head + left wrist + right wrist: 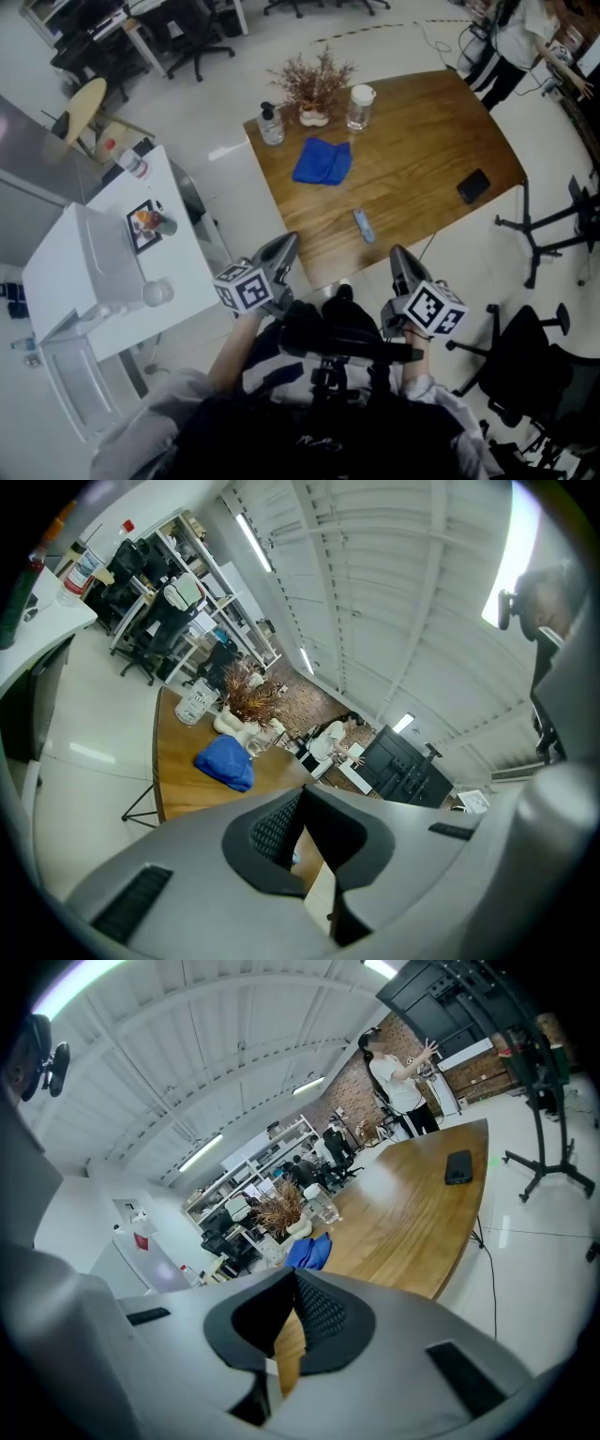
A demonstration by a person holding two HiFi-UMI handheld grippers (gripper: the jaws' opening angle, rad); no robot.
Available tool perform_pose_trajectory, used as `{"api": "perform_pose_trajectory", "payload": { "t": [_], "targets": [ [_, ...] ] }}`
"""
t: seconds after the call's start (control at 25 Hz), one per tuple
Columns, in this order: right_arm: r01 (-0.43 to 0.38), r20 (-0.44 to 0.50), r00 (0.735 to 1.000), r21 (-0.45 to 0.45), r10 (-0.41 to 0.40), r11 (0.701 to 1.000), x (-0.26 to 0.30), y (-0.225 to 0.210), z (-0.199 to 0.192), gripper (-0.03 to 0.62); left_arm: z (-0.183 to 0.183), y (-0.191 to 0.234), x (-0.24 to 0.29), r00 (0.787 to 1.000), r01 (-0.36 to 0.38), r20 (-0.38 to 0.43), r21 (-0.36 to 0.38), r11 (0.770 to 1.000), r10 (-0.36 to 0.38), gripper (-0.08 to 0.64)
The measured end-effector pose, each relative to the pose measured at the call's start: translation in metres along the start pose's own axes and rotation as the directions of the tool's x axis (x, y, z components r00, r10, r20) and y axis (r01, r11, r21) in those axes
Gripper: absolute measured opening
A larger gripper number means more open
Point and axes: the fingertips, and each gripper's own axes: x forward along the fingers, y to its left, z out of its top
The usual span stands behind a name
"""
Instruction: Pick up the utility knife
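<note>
The utility knife (363,226), a small grey-blue tool, lies on the wooden table (412,141) near its front edge. Both grippers are held in front of the person, short of the table edge, with nothing in them. My left gripper (284,246) points at the table's near left corner, left of the knife, and its jaws are shut. My right gripper (397,253) sits just right of and below the knife, jaws shut as well. In the left gripper view the closed tips (302,794) aim over the table; the right gripper view shows its closed tips (293,1274) likewise.
On the table are a blue cloth (322,161), a dried plant in a white vase (314,89), a clear bottle (271,125), a glass jar (360,107) and a black phone (472,185). A white cabinet (112,253) stands left, an office chair (525,366) right, a person (511,37) beyond.
</note>
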Motion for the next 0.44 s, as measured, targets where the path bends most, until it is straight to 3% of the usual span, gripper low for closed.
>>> {"api": "perform_pose_trajectory", "payload": {
  "t": [0.44],
  "targets": [
    [-0.011, -0.008, 1.000, -0.018, 0.011, 1.000, 0.0041, -0.0078, -0.0056, 0.012, 0.0012, 0.0011, -0.0031, 1.000, -0.014, 0.015, -0.008, 1.000, 0.015, 0.006]
  ]
}}
